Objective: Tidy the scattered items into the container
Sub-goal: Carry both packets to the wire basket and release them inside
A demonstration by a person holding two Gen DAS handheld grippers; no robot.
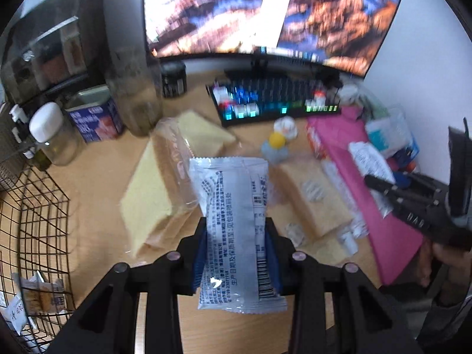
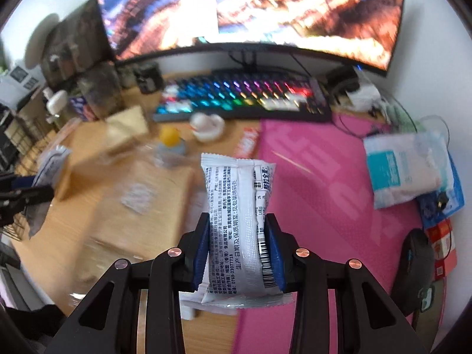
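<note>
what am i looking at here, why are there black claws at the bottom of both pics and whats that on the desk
There is no robot here: a person holds a two-finger gripper in each hand, and each has a camera looking along its fingers. One picture is from the left gripper, the other from the right gripper. Each is shut on a white snack packet, the left packet and the right packet. Below lies a wooden desk with bagged bread, a lit keyboard, a monitor and a pink mat. The wire basket at the left holds a few packets already.
</note>
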